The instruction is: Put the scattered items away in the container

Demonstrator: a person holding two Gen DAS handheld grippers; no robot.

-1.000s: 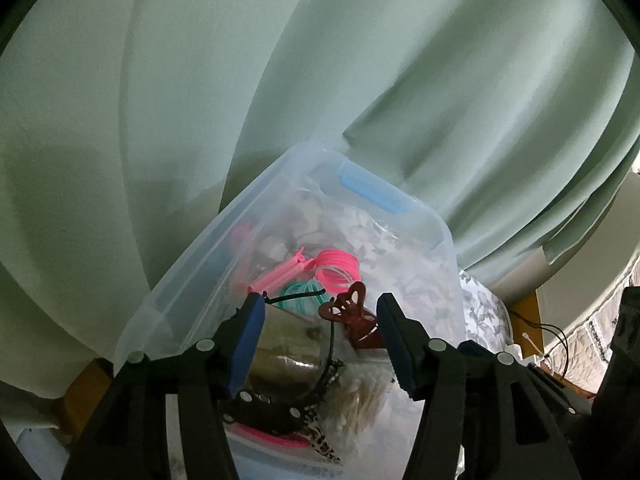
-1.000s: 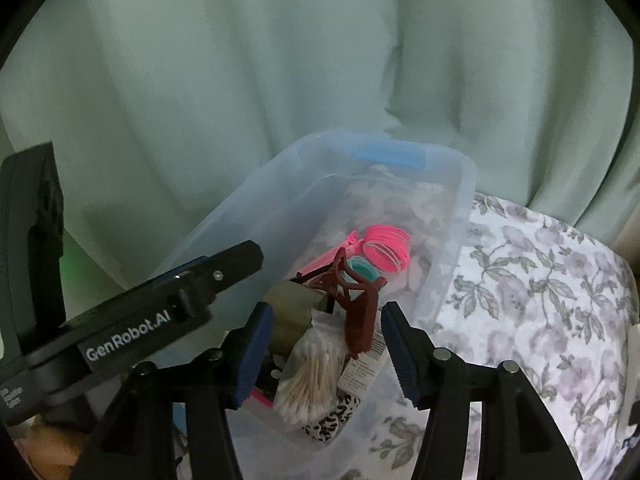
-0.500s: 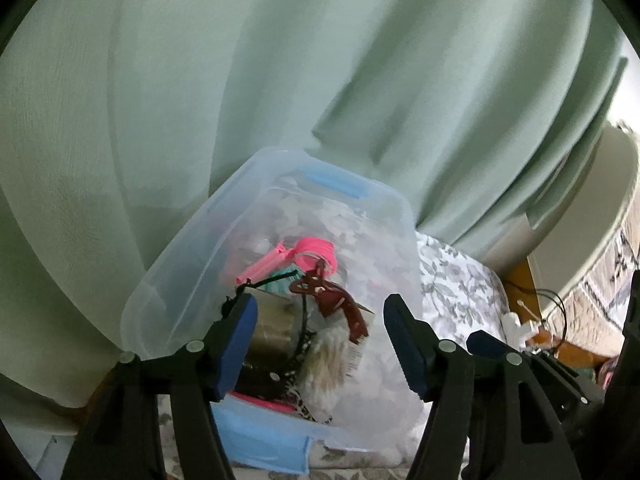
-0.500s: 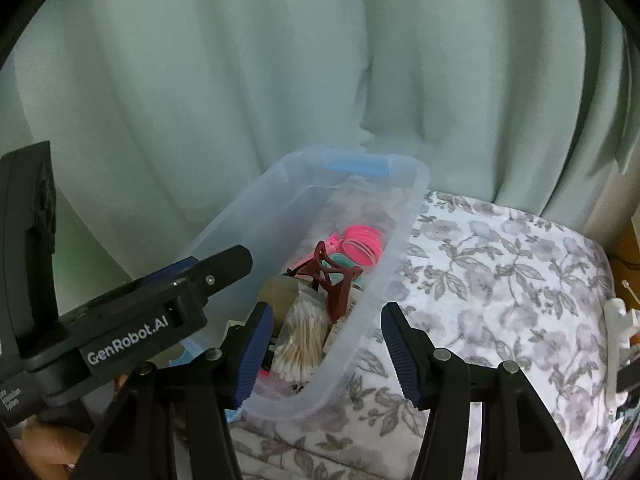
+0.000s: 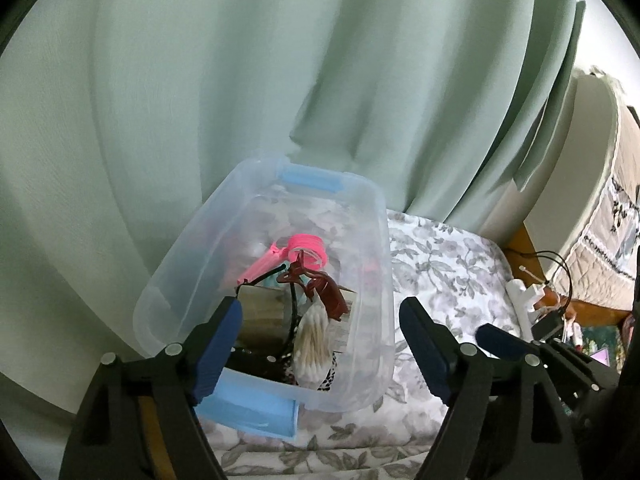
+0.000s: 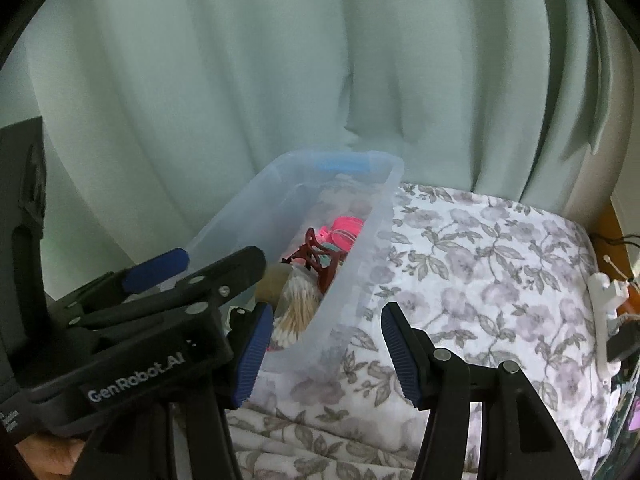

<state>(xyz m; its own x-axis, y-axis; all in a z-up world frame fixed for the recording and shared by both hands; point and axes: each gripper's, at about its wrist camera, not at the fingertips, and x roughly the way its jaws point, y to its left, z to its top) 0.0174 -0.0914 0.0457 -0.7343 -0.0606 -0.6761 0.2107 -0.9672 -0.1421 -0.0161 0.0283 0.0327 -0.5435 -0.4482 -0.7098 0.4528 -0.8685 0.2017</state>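
A clear plastic container (image 5: pixel 368 280) with blue handles stands on the floral cloth; it also shows in the right wrist view (image 6: pixel 360 256). Inside lie a dark red hair claw (image 5: pixel 324 294), a pink ring (image 5: pixel 308 246), a bundle of cotton swabs (image 5: pixel 314 344) and a dull metallic tin (image 5: pixel 262 312). The claw (image 6: pixel 316 258) and swabs (image 6: pixel 296 314) show in the right wrist view too. My left gripper (image 5: pixel 320 340) is open and empty, held back from the container's near end. My right gripper (image 6: pixel 324 350) is open and empty, to the container's right.
A green curtain (image 5: pixel 280 80) hangs behind the container. The floral cloth (image 6: pixel 480 264) spreads to the right. A white plug strip with cables (image 5: pixel 528 296) sits at the right edge, by a wooden frame. The left gripper's body (image 6: pixel 132 320) crosses the right wrist view.
Both grippers have drawn back and away from the container, which now looks smaller and farther. The hair claw lies inside the container, no longer between the fingers.
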